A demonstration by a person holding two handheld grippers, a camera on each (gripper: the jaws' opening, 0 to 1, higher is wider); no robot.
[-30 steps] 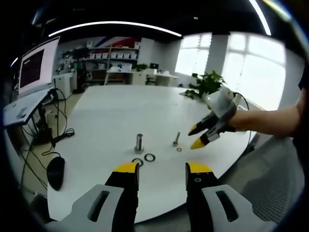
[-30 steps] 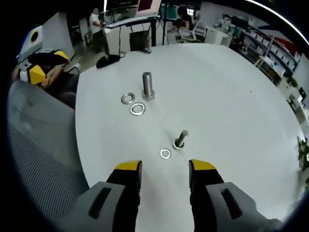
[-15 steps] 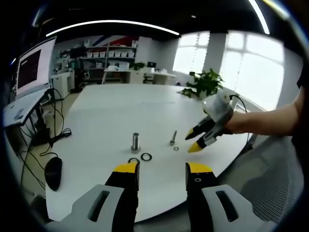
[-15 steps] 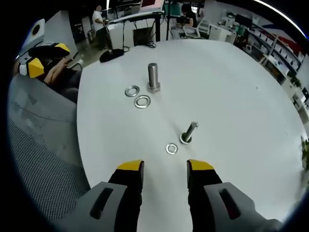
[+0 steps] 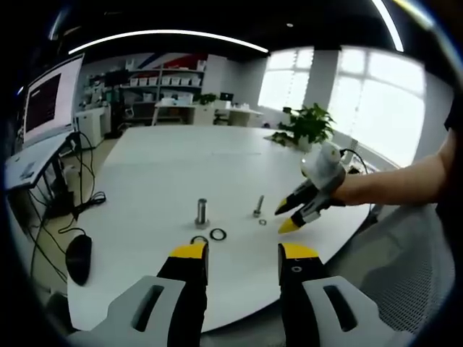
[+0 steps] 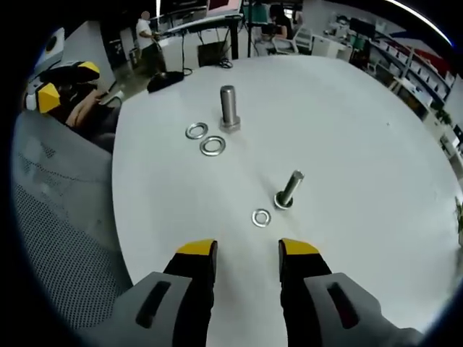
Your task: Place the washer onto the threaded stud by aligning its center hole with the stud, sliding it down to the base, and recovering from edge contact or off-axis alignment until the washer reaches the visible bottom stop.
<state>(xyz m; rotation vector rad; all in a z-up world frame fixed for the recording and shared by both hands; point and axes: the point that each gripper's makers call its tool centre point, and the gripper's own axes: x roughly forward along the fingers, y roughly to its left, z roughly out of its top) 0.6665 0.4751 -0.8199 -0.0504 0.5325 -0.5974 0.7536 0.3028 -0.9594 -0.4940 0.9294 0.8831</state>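
White round table (image 6: 376,144) in open-plan office.

Both views face table (image 5: 166,166) from adjacent edges, sharing studs (image 6: 289,189).

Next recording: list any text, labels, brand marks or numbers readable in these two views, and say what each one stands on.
No text can be read in either view.
Monitor in the left gripper view: lines on a dark screen, too small and blurred to read.
Shelf boxes at the back of the room: too small to tell whether they carry labels.
Bolts, washers, table and the hand-held gripper: no markings visible.
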